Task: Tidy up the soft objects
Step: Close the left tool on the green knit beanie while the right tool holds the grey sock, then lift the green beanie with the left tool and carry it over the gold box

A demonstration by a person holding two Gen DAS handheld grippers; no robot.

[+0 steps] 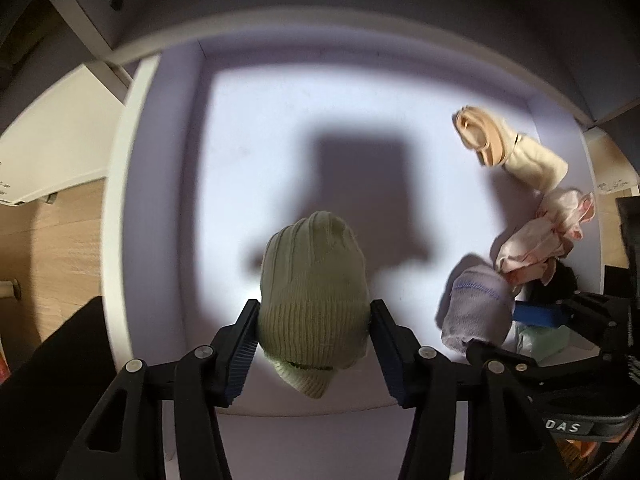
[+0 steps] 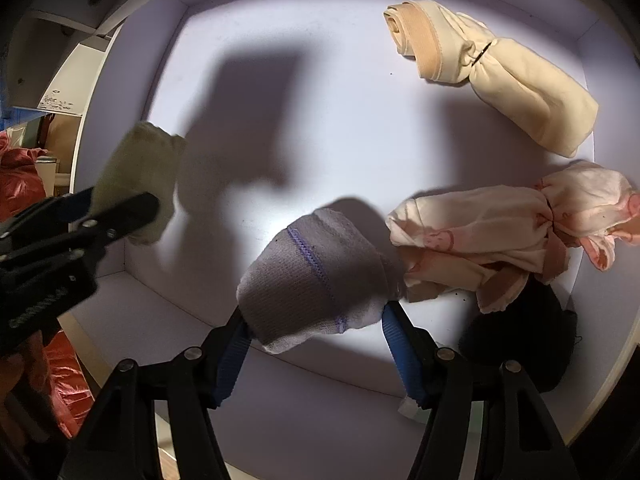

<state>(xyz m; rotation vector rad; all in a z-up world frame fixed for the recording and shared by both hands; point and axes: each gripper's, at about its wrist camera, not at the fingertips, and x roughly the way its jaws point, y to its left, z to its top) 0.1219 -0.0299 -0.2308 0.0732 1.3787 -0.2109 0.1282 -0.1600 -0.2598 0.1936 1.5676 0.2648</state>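
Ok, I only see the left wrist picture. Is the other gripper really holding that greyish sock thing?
Observer: Yes, both blue-padded fingers of the right gripper pinch the grey knitted sock with purple stitching.
Operator: What's the dark blob beside it?
Observer: A black cloth, partly under the pink printed garment.
Operator: And my hat?
Observer: The olive ribbed knitted hat sticks out past the left gripper, over the white drawer floor.

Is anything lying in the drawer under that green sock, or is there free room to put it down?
Nothing visible lies below it. The left gripper holds the green sock over a bare stretch of the drawer floor. The cream bundle, pink cloth and the grey sock in the right gripper are all off to one side.
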